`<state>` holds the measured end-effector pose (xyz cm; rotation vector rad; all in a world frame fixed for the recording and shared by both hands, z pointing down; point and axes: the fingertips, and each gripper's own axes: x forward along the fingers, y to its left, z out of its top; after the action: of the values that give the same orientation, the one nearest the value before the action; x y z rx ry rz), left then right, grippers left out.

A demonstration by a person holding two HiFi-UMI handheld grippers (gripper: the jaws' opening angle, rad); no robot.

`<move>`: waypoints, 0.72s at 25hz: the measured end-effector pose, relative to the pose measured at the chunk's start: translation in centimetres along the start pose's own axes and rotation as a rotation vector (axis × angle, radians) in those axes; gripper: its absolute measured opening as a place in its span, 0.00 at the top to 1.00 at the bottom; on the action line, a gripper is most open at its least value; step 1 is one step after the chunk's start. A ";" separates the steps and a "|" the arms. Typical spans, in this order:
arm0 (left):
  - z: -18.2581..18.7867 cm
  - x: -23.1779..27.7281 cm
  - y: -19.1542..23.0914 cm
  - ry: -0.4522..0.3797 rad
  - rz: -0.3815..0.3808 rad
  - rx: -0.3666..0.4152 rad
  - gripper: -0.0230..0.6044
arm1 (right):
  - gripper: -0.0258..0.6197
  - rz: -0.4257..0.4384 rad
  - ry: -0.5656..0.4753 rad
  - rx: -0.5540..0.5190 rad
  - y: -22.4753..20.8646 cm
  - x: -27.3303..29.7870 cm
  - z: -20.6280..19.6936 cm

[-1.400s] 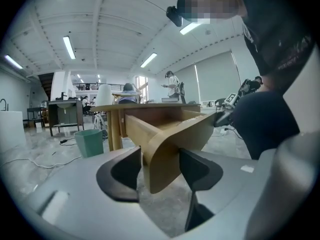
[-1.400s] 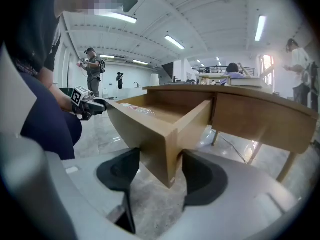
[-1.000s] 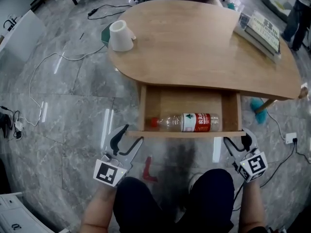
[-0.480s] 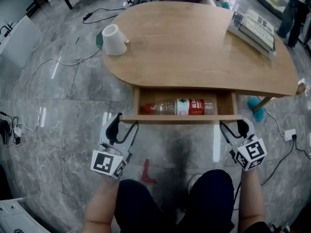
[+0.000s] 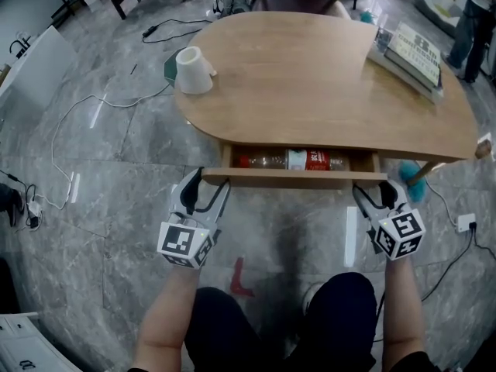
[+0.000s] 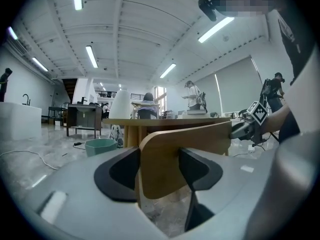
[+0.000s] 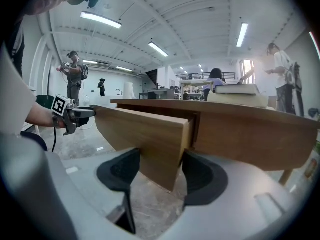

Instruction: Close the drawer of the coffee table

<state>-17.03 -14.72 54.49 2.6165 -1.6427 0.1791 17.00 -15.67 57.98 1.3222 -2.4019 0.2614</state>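
The drawer (image 5: 294, 177) hung under the desk's (image 5: 310, 76) near edge and stood out from it only a little. Its long front panel ran side to side along that edge and faced away from the desk, toward the person. The left claw (image 5: 203, 188) sat at the panel's left end, just off the desk's edge, its jaws clamped on the wood, with the panel's rounded corner filling the gap between them. The right claw (image 5: 373, 198) was clamped on the panel's right end in the same way. A plastic bottle (image 5: 291, 160) lay on its side inside the drawer, lengthwise along the panel, its red cap toward the desk's left
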 end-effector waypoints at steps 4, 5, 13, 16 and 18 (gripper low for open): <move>0.3 1.1 0.8 0.000 0.013 0.004 0.58 | 0.55 -0.059 -0.017 0.073 -0.9 1.2 0.6; 0.4 1.4 0.9 0.000 0.016 0.004 0.58 | 0.55 -0.076 -0.024 0.098 -1.2 1.5 0.8; 0.5 3.4 1.2 0.007 0.054 -0.013 0.58 | 0.55 -0.205 -0.056 0.222 -2.7 2.6 0.9; 0.6 3.9 1.6 0.004 0.069 -0.016 0.58 | 0.55 -0.256 -0.065 0.255 -3.0 3.0 1.1; 0.7 4.5 1.9 0.004 0.078 -0.018 0.58 | 0.55 -0.288 -0.068 0.265 -3.2 3.4 1.2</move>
<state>-16.75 -19.59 54.35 2.5393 -1.7385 0.1710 17.80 -20.45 58.21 1.8001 -2.2489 0.4719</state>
